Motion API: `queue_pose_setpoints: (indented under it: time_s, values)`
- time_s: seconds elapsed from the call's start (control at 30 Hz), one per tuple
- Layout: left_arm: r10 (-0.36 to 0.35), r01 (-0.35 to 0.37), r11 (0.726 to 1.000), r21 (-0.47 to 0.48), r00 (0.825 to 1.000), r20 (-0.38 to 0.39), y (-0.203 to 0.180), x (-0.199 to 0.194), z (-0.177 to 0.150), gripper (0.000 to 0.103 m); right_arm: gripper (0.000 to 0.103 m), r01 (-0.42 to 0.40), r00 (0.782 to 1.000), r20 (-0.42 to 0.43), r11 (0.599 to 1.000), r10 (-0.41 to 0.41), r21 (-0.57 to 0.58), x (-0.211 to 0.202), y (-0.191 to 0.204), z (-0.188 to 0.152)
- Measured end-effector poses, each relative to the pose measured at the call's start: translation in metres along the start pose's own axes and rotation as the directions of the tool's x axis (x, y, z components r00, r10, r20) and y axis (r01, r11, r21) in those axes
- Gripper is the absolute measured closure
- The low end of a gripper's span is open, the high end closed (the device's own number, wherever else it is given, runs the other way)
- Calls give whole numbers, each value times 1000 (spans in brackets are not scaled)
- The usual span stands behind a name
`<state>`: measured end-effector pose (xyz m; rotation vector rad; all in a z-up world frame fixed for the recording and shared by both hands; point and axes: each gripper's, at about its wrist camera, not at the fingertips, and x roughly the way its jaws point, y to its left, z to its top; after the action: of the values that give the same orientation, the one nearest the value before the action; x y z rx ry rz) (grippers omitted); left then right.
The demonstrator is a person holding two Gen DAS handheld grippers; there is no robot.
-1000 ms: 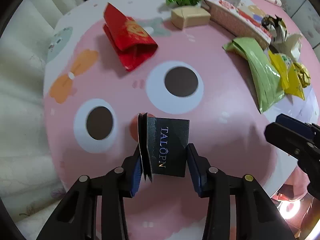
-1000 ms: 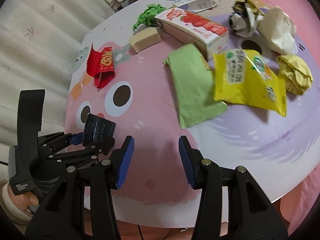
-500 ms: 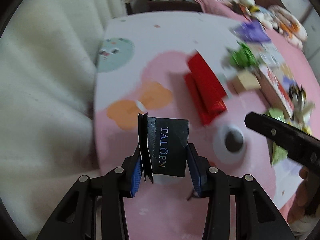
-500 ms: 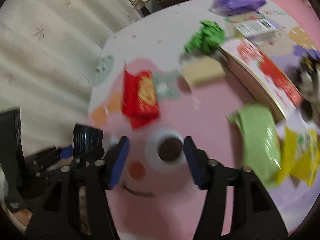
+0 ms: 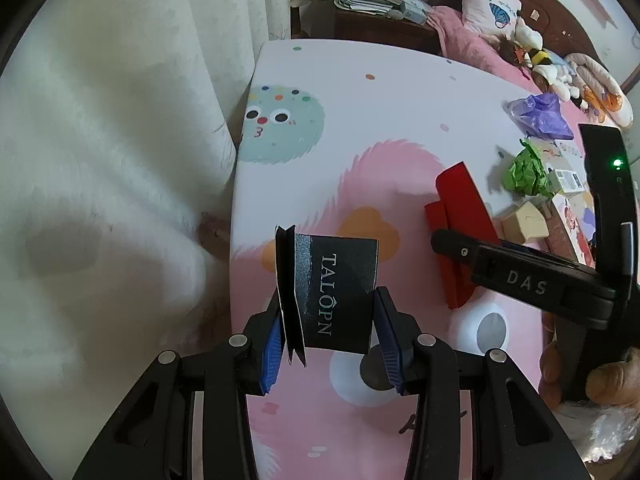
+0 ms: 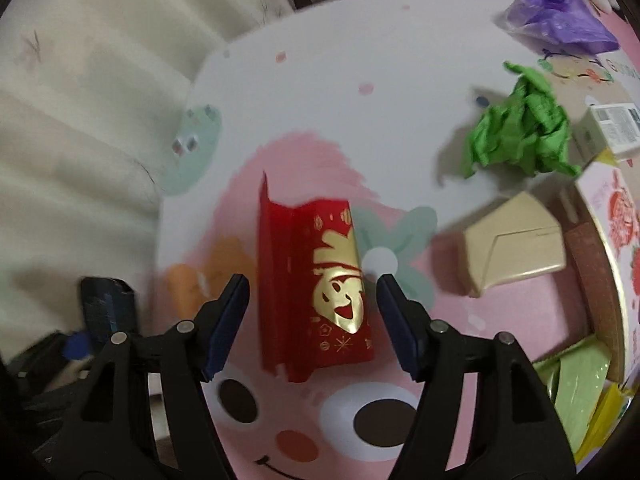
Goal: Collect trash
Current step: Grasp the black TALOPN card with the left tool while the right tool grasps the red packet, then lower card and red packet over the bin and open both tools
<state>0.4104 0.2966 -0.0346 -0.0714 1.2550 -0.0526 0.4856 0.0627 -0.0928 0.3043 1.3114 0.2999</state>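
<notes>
My left gripper point(image 5: 328, 332) is shut on a black cardboard box point(image 5: 336, 292) printed "TALOPN", held above the left edge of the pink cartoon table point(image 5: 360, 128). The same box point(image 6: 106, 308) shows at the far left of the right wrist view. A red packet with a gold figure point(image 6: 316, 280) lies on the table, framed between the jaws of my right gripper point(image 6: 312, 320). Those jaws are opening and stand clear of the packet on both sides. In the left wrist view one right finger point(image 5: 480, 256) reaches over the red packet point(image 5: 460, 216).
Right of the packet lie a beige box point(image 6: 516, 252), crumpled green paper point(image 6: 520, 132), a purple bag point(image 6: 560, 16), a strawberry carton point(image 6: 612, 248) and a light green wrapper point(image 6: 576, 392). A white curtain point(image 5: 100, 160) hangs along the table's left edge.
Both grippers have swung toward the table's curtain side. The right gripper has come over the red packet and its jaws have widened. The left keeps hold of the black box.
</notes>
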Motion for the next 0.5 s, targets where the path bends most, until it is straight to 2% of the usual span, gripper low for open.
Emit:
queue_pose_setpoints:
  time_s: [0.07,0.13,0.17,0.27,0.33,0.5]
  values:
    - [-2,2,1000,-1,1000,-3,0,2,-3,62,43,12,1000,13,1000,-12,-27,2,4,-3]
    - [0,0,1000,0,1000,-11,-1,5,-7,62,56,9,1000,-4,999,-9,-45,6,7,-6]
    - [1,-1,1000,0,1000,-13,-1,6,-9,62,59,30,1000,10,997,-30,-67,6,10,-8]
    - [0,0,1000,4,1000,-19,-4,7,-16,62,64,27,999,21,996,-25,-88,4,15,-15]
    - [-2,2,1000,14,1000,-21,-9,6,-22,62,72,23,999,25,995,-21,-100,2,18,-20]
    - [-5,6,999,38,1000,-19,-26,-3,-38,62,75,-16,999,45,994,21,-112,-19,16,-41]
